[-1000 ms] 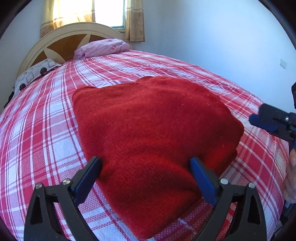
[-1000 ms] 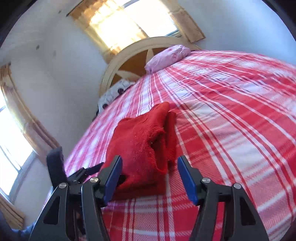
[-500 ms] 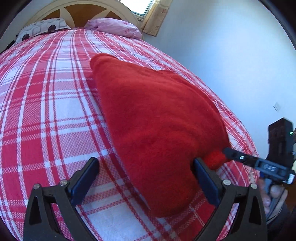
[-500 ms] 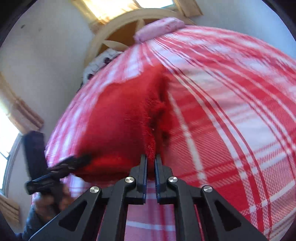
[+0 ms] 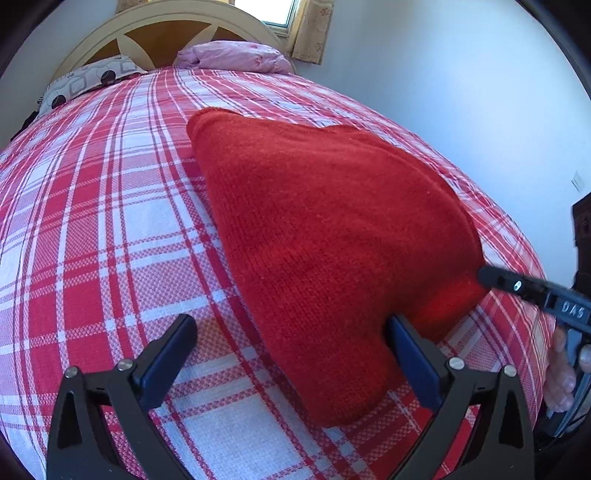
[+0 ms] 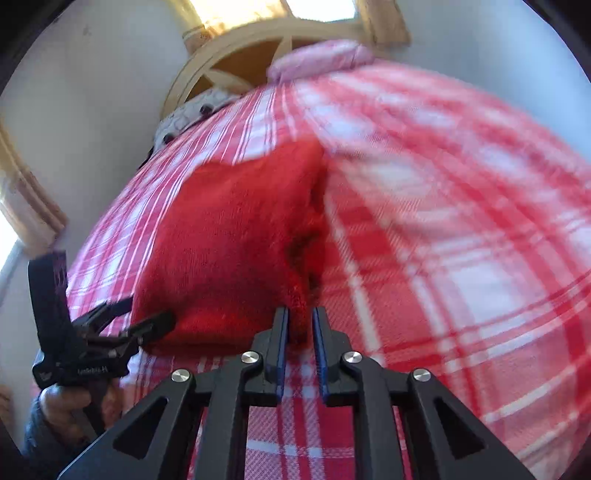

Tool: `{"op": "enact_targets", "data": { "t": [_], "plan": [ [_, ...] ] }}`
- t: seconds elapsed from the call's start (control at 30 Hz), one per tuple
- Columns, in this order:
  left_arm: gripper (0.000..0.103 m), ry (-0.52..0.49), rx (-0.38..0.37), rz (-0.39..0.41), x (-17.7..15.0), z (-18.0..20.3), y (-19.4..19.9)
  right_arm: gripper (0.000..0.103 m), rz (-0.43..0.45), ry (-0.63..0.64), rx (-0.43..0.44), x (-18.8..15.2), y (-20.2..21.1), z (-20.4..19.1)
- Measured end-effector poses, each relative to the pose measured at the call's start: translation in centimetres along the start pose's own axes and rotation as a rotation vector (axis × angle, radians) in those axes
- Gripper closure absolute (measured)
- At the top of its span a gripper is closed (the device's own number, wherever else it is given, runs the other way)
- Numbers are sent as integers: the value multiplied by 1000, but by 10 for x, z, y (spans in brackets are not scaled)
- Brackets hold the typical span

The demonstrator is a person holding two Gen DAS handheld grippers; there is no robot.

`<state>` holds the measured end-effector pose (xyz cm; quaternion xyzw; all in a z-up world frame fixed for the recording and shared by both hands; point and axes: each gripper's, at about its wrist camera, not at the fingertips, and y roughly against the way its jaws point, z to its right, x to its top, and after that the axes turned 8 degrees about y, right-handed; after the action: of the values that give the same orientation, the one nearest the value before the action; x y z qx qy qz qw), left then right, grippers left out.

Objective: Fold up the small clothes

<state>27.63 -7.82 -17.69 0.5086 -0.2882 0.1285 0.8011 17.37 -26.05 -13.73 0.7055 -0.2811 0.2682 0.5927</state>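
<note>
Left wrist view, item one: my left gripper (image 5: 291, 354), black frame with blue pads, fingers spread wide apart at the bottom of the frame; the right pad (image 5: 413, 360) lies against the near edge of the red knitted garment (image 5: 332, 236), the left pad over bare bedding. Item two: the red knitted garment, folded into a thick wedge, lying on the red-and-white plaid bedspread (image 5: 110, 229) and filling the centre and right of the frame. Item three: my right gripper (image 5: 487, 277), entering from the right edge, its tip at the garment's right corner. Item four: a pink pillow (image 5: 232, 59) and a spotted grey pillow (image 5: 85, 83) against the cream arched headboard (image 5: 177, 22) along the top of the frame. Right wrist view, blurred by motion: right gripper (image 6: 300, 332) at bottom centre, fingers drawn close together and clamped on a ridge of the garment (image 6: 236, 240); left gripper (image 6: 147, 314) at lower left, fingers apart beside the garment's near left corner.
</note>
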Motion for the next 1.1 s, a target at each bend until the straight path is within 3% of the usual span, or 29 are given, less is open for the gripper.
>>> {"op": "enact_targets", "data": {
  "t": [0.1,0.17,0.3,0.4,0.47,0.57,0.67,0.77,0.83,0.9,1.0,1.1],
  "plan": [
    [0,2,1,1,-1,0,1,89,103,49,5,15,20,-19],
    [0,1,2,1,-1,0,1,85,117,99,50,21,20,-37],
    [0,2,5,2,-2,1,2,81,75,205,108,18,-2,-70],
    [0,3,7,4,-3,1,3,81,-48,198,92,2,-34,-74],
    [0,10,2,5,-3,-1,4,81,-114,150,100,-11,-54,-65],
    [0,6,2,12,-5,0,7,81,-94,174,113,-14,-49,-63],
    [0,20,-1,67,-8,-3,17,81,-72,190,150,-6,-36,-59],
    [0,65,-29,87,-9,-12,22,78,38,117,187,23,-15,-37],
    [0,84,-47,79,-8,-15,20,69,62,56,196,46,-19,-19],
    [0,86,-51,71,-7,-14,18,68,66,16,172,70,-33,-5],
    [0,85,-54,70,-6,-13,17,68,13,-41,119,95,-68,15],
    [0,92,-55,60,-6,-14,16,69,-116,-47,77,97,-117,21]
  ]
}}
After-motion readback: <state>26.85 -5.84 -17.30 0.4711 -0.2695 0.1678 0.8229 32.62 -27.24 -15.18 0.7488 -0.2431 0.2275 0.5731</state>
